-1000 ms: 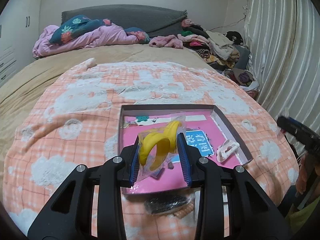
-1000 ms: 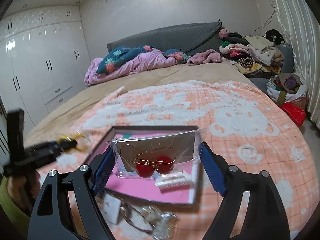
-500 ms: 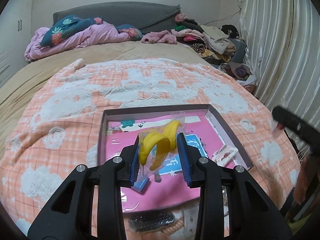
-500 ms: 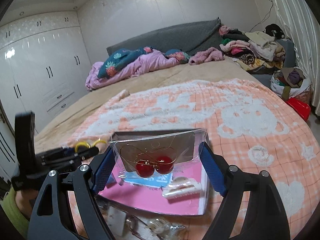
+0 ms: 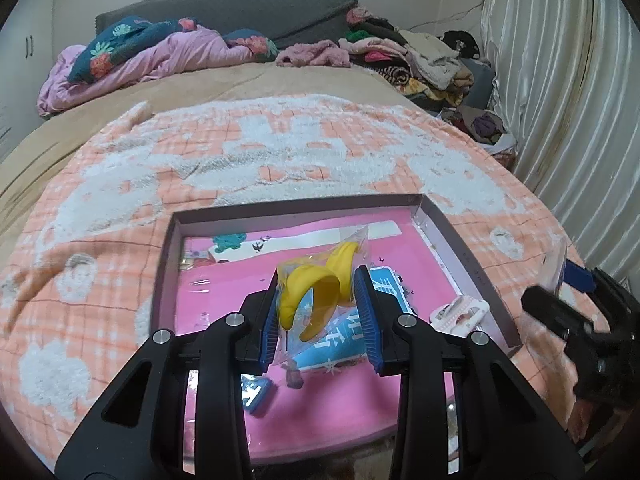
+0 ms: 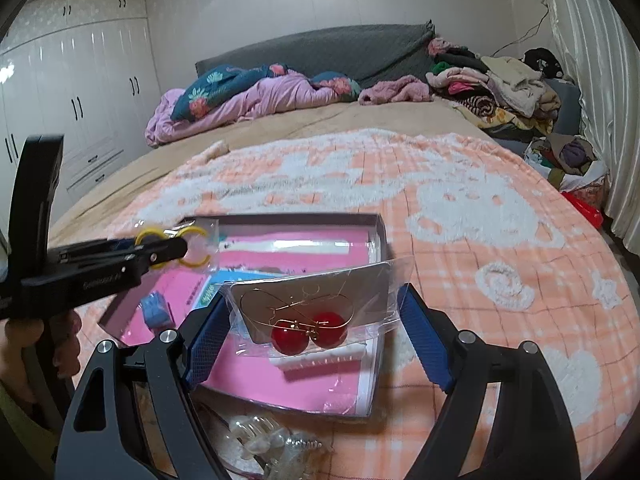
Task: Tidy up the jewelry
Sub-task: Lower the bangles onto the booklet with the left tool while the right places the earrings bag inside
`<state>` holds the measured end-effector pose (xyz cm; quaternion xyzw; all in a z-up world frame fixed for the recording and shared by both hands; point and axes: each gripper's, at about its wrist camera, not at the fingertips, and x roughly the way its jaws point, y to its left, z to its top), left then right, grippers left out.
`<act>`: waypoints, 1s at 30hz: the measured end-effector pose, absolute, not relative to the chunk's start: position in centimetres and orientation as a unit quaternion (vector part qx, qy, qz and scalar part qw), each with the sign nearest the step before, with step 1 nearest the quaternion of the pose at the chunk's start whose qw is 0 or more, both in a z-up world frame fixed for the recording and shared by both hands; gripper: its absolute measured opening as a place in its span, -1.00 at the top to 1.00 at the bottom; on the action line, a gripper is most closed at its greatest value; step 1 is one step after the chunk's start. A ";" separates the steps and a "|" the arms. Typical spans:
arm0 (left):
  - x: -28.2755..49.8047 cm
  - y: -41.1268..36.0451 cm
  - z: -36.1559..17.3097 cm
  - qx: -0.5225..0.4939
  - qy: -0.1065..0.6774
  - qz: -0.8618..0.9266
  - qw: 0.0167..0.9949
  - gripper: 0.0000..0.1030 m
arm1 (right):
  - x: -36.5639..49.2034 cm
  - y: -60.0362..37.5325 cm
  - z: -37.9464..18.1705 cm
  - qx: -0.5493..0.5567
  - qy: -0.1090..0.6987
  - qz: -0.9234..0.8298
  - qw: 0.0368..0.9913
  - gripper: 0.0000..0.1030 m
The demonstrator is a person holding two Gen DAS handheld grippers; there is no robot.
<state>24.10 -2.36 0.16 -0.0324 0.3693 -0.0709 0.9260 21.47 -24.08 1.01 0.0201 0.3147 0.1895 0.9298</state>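
As both tongs sink closer over the shallow pink-lined box (image 5: pixel 472 256), the left tongs (image 5: pixel 320 312) stay clamped on the bagged yellow hoop earrings (image 5: pixel 316 292) and the right tongs (image 6: pixel 310 330) on the carded red-ball earrings (image 6: pixel 308 320), so placing looks near.

A clear plastic bag holding yellow open hoop earrings (image 5: pixel 316 288) is pinched between blue pads above the shallow box with a pink floor (image 5: pixel 224 280), which sits on the peach checked blanket. A second clear bag holds a grey card with red ball earrings on thin gold wire hoops (image 6: pixel 310 320); it spans the gap between the other pair of blue pads, above the box's near right part. Inside the box lie a white hair clip (image 5: pixel 460 312), a blue printed packet (image 5: pixel 344 336), a small blue piece (image 5: pixel 256 392) and a long white card (image 5: pixel 320 236). A clear hair claw (image 6: pixel 260 440) lies on the blanket just outside the box's near edge.
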 end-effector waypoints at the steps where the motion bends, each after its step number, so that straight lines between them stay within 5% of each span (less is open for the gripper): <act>1: 24.4 -2.5 -0.1 -0.032 0.374 -0.072 0.924 0.49 | 21.5 -24.0 0.7 0.017 0.318 0.190 0.929 -0.57; 16: 25.6 -3.8 -2.5 -0.032 0.404 -0.082 0.910 0.47 | 22.1 -22.9 -2.4 -0.007 0.350 0.179 0.919 -0.62; 30: 24.3 -2.7 -1.2 -0.038 0.398 -0.062 0.914 0.05 | 22.0 -23.4 -1.9 0.005 0.352 0.180 0.918 -0.88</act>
